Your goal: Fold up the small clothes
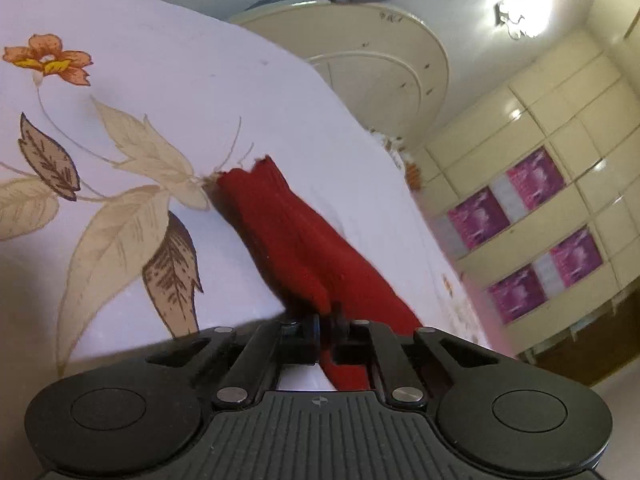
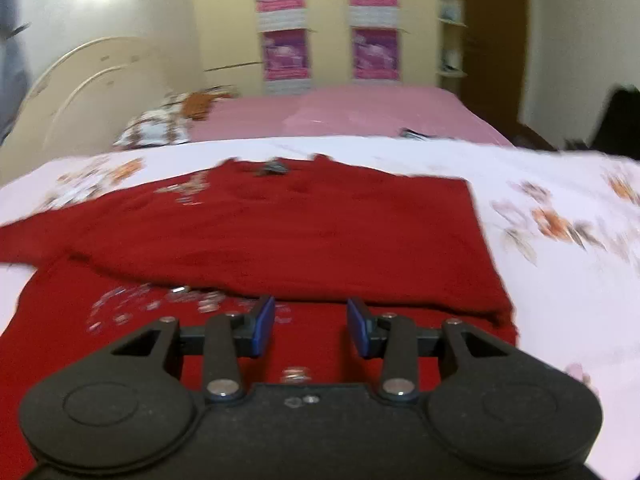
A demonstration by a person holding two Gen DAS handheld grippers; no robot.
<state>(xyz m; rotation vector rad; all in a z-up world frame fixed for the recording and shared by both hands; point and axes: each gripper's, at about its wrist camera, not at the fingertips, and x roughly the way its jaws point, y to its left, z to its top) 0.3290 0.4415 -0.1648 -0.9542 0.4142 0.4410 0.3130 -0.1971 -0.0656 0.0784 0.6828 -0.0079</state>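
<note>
A red knitted garment with shiny decorations lies on a white floral bedsheet, its right part folded over onto the body. My right gripper is open and empty, with blue pads, just above the garment's near part. In the left wrist view my left gripper is shut on a bunched red sleeve or edge of the garment, which stretches away from the jaws over the sheet.
A cream headboard stands at the left. A pink sheet and patterned pillows lie behind the white sheet. A cream wardrobe with purple posters fills the back wall. A dark object sits at the right.
</note>
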